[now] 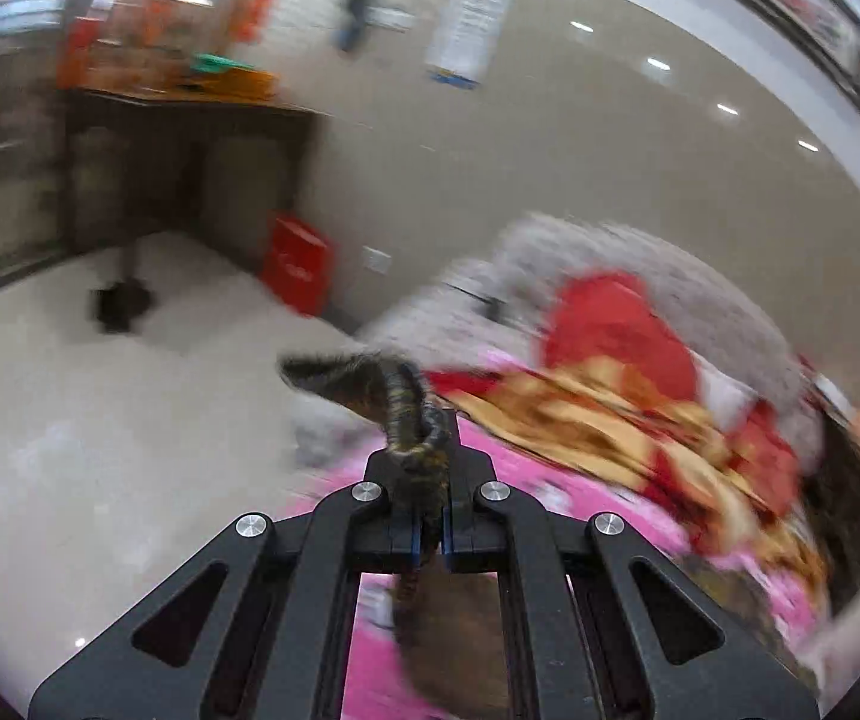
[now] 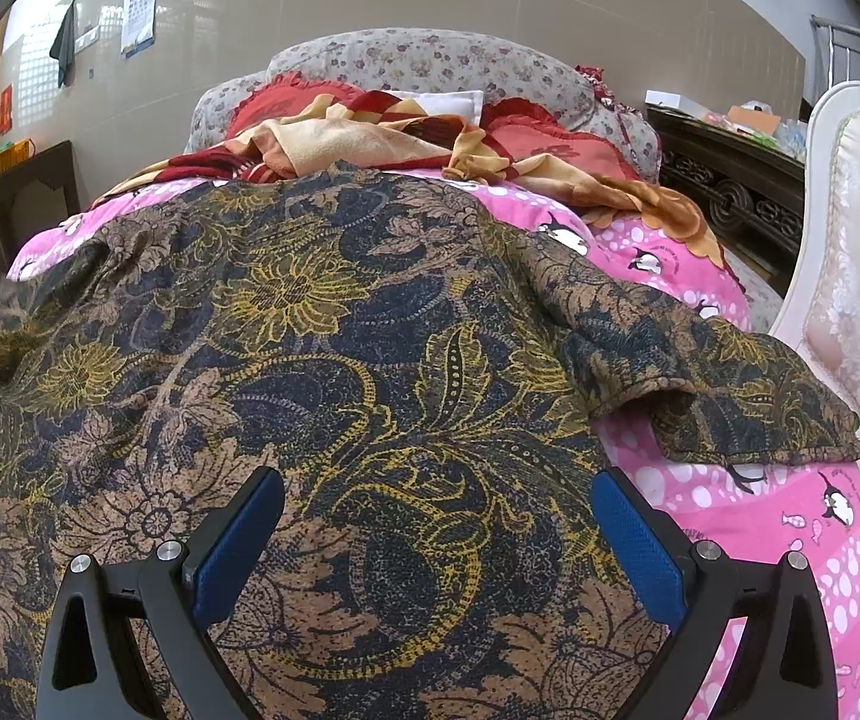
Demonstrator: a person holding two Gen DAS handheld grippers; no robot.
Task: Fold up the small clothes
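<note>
shirt (image 2: 322, 360) lies spread flat on the pink bed (image 2: 790, 510), right sleeve (image 2: 730, 384) out toward the edge. left gripper (image 1: 424, 438) is clamped on a bunched fold of the shirt; the view is blurred. right gripper (image 2: 436, 546) hovers over the hem, jaws wide, holding nothing. risk: the thin pinch may slip, or a one-sided pull may drag and skew the cloth.

Floral garment (image 2: 322, 360) — flat on bed
</note>
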